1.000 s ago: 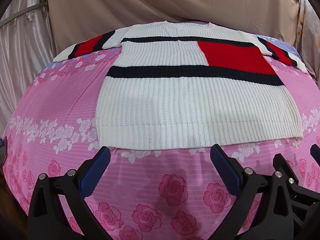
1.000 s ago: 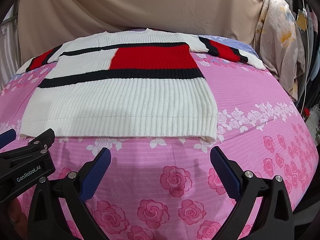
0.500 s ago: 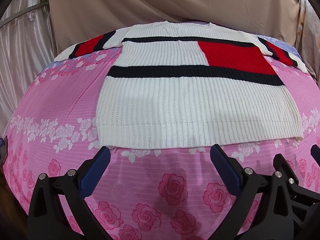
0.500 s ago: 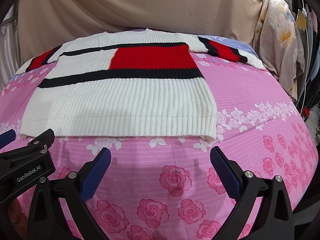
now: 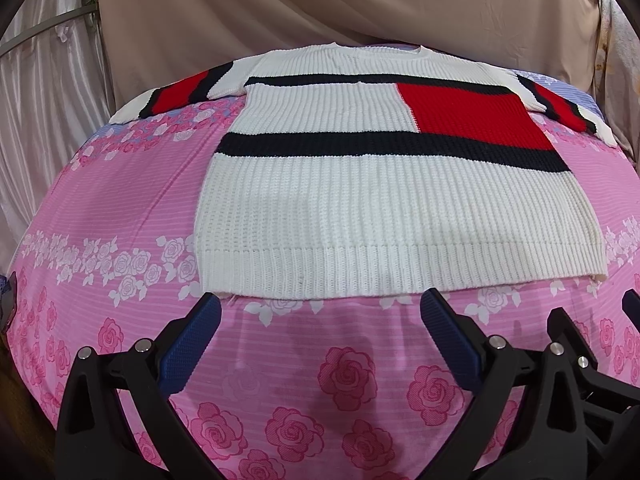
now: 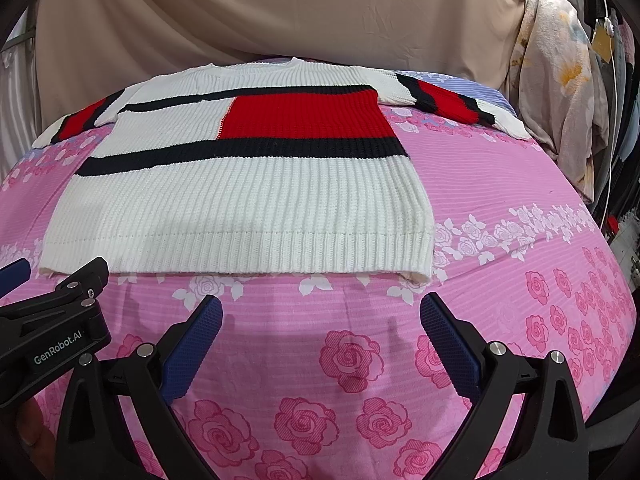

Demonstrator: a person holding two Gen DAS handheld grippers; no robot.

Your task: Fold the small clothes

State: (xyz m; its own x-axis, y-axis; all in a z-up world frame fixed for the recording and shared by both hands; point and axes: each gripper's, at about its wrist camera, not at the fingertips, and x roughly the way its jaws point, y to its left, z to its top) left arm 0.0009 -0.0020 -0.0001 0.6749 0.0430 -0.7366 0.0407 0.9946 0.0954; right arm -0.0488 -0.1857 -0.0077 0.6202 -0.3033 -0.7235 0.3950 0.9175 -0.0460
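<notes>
Left wrist view, left tongs (image 5: 320, 312): the blue pads are standing wide apart at the bottom of the frame, gripping nothing and hovering just short of the hem.
Left wrist view, sweater (image 5: 384, 184): a small ribbed knit sweater is lying flat across the middle of the frame on the bed (image 5: 120, 216), neckline toward the top, hem toward the bottom, both sleeves stretching out to the upper left and upper right.
Left wrist view, look: white knit is carrying two black bands, a red block at right of centre and red-and-black sleeve stripes; the ribbed hem is lying smooth, with a loose thread showing at its lower-left corner.
Right wrist view, right tongs (image 6: 320, 312): the pads are gaping fully at the bottom of the frame, empty, sitting over the pink rose bedsheet (image 6: 520, 208) below the hem.
Right wrist view, sweater: it is filling the centre and left of the frame, its lower-right hem corner curling slightly off the sheet.
Right wrist view, backdrop: a beige cloth (image 6: 280, 12) is hanging behind the bed.
Step in hand, judged: folding is not yet starting; each tongs should be pinching one hem corner through both layers, lifting evenly so the thick knit is not stretching or skewing.
</notes>
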